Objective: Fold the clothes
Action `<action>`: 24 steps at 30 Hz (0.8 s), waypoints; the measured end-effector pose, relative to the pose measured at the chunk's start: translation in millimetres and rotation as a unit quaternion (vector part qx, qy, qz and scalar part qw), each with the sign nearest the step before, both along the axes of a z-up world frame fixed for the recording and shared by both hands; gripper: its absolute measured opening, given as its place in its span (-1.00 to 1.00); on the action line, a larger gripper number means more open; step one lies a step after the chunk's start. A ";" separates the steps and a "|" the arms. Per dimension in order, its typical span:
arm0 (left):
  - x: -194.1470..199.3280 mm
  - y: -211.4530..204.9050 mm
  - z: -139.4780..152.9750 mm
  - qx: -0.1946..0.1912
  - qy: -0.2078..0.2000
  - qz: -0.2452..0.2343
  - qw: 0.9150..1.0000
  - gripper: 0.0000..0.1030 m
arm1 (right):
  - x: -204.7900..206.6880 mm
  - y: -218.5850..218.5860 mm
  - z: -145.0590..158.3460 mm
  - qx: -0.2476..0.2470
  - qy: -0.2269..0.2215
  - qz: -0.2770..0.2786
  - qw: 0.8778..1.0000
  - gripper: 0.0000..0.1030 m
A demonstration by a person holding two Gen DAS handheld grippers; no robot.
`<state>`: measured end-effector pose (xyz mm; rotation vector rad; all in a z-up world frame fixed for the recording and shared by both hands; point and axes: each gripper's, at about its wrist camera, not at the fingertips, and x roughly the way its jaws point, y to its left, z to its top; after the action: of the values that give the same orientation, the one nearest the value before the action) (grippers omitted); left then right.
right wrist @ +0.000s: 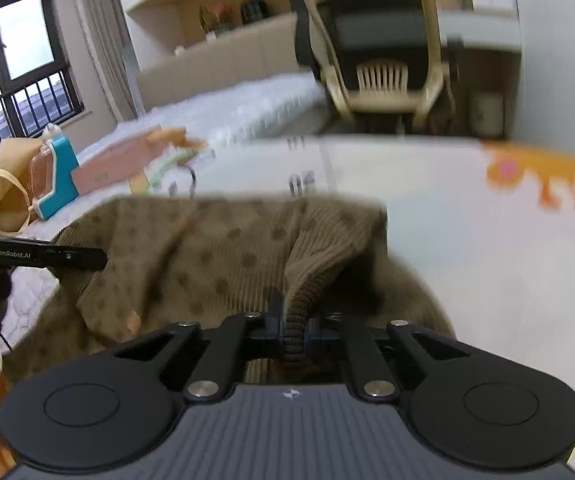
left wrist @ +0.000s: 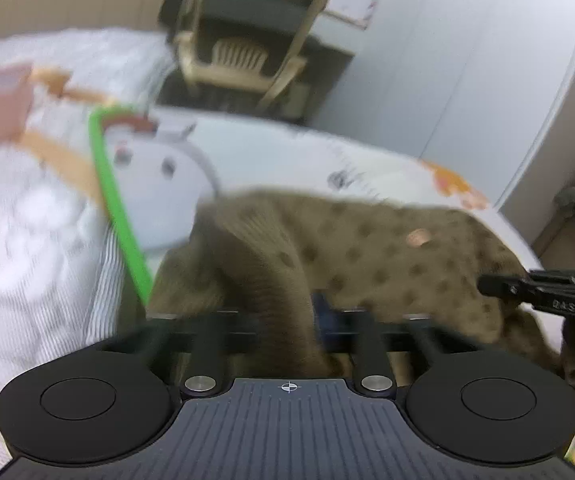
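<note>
Two hand-held grippers share one garment. Under it is the bed (right wrist: pixel 487 260), with a cartoon-print white sheet. On the bed lies the brown dotted sweater (right wrist: pixel 191 256), its long axis running side to side between the two tools. The right hand-held gripper (right wrist: pixel 293 330) is pressed together on a bunched ribbed edge at the sweater's near right; the left hand-held gripper (left wrist: pixel 287 320) pinches a ribbed fold at the near left. Both sit equally close. No containers of clothes are clear, only blurred boxes (right wrist: pixel 107 172) beyond.

Home bedroom, quilted bed (right wrist: pixel 255 108) (headboard behind), curtained window (right wrist: pixel 27 52), wardrobe (left wrist: pixel 467 60)
</note>
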<state>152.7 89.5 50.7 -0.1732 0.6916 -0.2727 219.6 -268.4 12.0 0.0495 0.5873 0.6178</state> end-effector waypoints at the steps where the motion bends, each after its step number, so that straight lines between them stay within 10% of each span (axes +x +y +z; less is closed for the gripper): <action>1: -8.4 -0.7 14.3 0.006 -0.016 -0.009 1.000 -0.64 | -7.0 -4.7 16.2 0.010 -0.018 0.005 1.000 -0.85; 6: -59.6 -5.9 49.8 0.016 -0.053 -0.042 0.998 -0.64 | -48.4 -24.5 44.8 0.011 -0.040 0.033 0.999 -0.85; 11: -83.9 -8.2 -0.1 -0.002 0.026 -0.055 0.998 -0.32 | -64.6 -35.2 -9.8 -0.025 0.053 0.032 0.998 -0.80; 18: -68.3 45.9 -19.3 -0.127 0.072 -0.020 0.989 0.82 | -43.5 -82.7 -3.2 0.065 0.096 -0.012 0.993 0.28; 24: 5.8 52.3 -31.9 -0.194 0.115 -0.017 0.974 0.87 | 32.7 -71.9 -25.0 0.177 0.221 -0.018 0.959 0.53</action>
<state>158.5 141.8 18.8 -0.5734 0.8677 -0.4237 252.3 -340.3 -13.0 0.5455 0.8984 0.6753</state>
